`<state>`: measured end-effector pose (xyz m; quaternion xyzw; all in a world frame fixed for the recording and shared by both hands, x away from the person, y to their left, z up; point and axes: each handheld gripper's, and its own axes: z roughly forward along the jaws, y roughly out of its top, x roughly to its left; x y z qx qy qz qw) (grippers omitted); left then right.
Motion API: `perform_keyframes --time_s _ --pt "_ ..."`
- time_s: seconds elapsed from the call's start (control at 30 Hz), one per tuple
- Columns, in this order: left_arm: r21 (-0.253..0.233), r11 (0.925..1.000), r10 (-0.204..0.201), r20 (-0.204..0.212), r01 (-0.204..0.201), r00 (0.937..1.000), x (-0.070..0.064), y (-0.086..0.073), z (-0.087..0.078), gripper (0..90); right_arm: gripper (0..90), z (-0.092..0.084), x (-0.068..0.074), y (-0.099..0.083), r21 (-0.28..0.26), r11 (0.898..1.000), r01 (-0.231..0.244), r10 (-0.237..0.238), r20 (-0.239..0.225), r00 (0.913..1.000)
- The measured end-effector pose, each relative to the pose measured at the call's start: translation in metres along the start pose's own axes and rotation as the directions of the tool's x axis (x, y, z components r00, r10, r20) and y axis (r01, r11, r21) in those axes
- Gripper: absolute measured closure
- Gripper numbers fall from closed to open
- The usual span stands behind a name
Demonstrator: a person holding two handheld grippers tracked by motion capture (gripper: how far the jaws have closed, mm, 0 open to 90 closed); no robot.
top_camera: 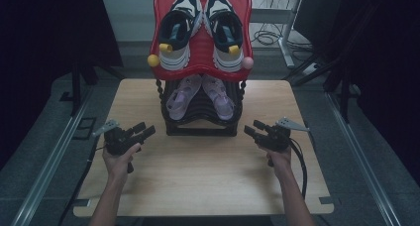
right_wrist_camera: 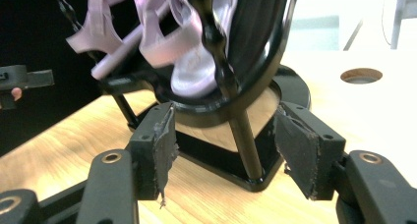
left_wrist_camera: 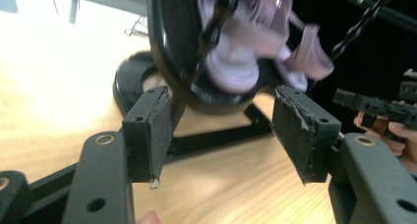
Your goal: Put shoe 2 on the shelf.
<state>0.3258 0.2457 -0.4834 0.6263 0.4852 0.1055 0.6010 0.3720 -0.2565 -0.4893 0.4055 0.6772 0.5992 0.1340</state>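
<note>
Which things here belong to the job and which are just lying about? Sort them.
In the job: left tongs, right tongs, both open; lilac sandals; black shoe rack.
Lying about: sneakers on the red top shelf; floor cables.

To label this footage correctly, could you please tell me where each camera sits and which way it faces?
High view: above the person's side, facing the rack; forearms and both tools.
Left gripper view: on the left tool, facing the sandals.
Right gripper view: on the right tool, likewise.
Both tool views share the sandals.
</note>
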Motion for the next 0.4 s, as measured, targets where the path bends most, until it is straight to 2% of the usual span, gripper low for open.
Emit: perform_keyframes --time_s 0.2,0.4 --pt "0.004 1.0 0.008 -0.008 -0.008 0.9999 0.0009 -0.0006 0.0002 40.5 40.6 -0.0012 -0.0015 -0.0042 -0.01 1.0 -0.014 0.014 0.003 0.9999" --pt "0.005 0.9999 0.013 -0.011 -0.013 0.9999 0.0011 -0.001 0.0003 40.4 40.5 -0.0051 0.0002 -0.0016 -0.03 1.0 -0.005 0.005 0.001 1.0"
